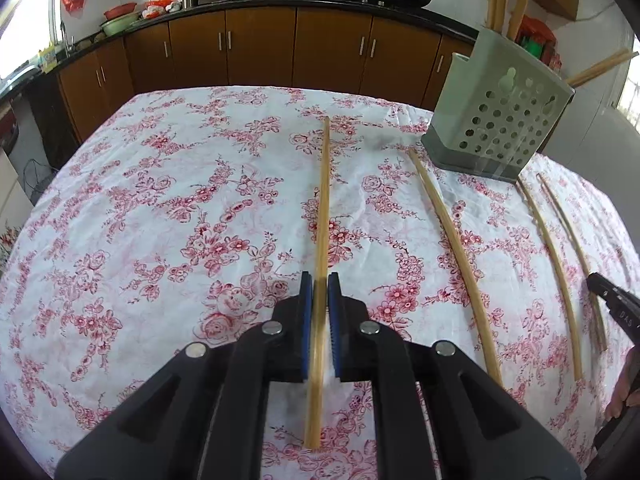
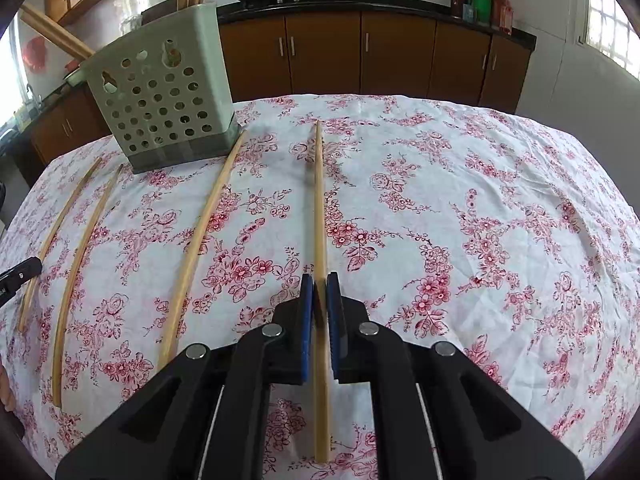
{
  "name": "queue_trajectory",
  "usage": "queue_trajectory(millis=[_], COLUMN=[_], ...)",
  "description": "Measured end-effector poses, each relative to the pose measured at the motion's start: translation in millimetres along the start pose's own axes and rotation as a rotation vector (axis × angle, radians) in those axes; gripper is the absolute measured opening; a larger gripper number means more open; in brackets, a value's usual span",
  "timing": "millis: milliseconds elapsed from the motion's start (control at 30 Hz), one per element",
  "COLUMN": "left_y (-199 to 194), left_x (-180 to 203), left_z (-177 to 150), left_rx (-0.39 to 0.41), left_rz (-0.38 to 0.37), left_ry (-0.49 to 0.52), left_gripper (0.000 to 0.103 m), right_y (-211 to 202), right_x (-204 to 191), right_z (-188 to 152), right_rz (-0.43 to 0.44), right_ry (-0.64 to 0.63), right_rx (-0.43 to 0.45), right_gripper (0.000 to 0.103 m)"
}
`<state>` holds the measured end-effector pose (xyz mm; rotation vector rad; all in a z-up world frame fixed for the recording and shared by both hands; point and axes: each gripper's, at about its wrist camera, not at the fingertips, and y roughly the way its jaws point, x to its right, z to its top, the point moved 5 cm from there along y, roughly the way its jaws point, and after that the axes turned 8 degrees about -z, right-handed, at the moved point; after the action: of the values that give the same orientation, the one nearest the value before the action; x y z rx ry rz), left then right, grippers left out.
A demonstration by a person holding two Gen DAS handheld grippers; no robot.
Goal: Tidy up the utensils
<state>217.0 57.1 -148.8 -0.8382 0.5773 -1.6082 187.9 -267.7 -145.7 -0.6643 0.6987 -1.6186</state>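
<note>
In the left wrist view my left gripper [image 1: 319, 280] is shut on a bamboo chopstick [image 1: 323, 200] that points away over the flowered tablecloth [image 1: 160, 220]. My right gripper [image 2: 319, 280] is likewise shut on another chopstick [image 2: 319, 208], whose far tip casts a small shadow on the cloth. Between the two held sticks lie two loose chopsticks [image 1: 452, 256] [image 1: 554, 276] on the cloth. The pale green perforated utensil holder [image 1: 500, 120] stands at the far side of the table with several chopsticks upright in it. The right gripper's tip [image 1: 612, 300] shows at the edge of the left view.
The utensil holder [image 2: 160, 96] is at the back left in the right wrist view, with the loose chopsticks [image 2: 200, 248] [image 2: 80, 272] in front of it. Brown kitchen cabinets [image 1: 260, 48] and a dark counter with woks run behind the table. A hand [image 1: 624, 392] is at the right edge.
</note>
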Motion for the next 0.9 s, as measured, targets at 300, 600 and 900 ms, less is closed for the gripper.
queue_trajectory(millis=[300, 600, 900], left_y=[-2.8, -2.0, -2.0], left_x=[-1.5, -0.8, -1.1], left_z=[-2.5, -2.5, -2.4], left_rx=[0.002, 0.002, 0.002], left_rz=[-0.010, -0.010, -0.011], left_ry=[-0.009, -0.010, -0.010], left_gripper=[0.011, 0.011, 0.011], right_y=[-0.3, -0.4, -0.3], right_x=[-0.6, -0.8, -0.6], right_z=[0.0, 0.0, 0.0], right_rz=[-0.001, -0.002, -0.003], right_ry=[0.000, 0.001, 0.001], right_rx=[0.000, 0.000, 0.000], right_gripper=[0.009, 0.009, 0.009])
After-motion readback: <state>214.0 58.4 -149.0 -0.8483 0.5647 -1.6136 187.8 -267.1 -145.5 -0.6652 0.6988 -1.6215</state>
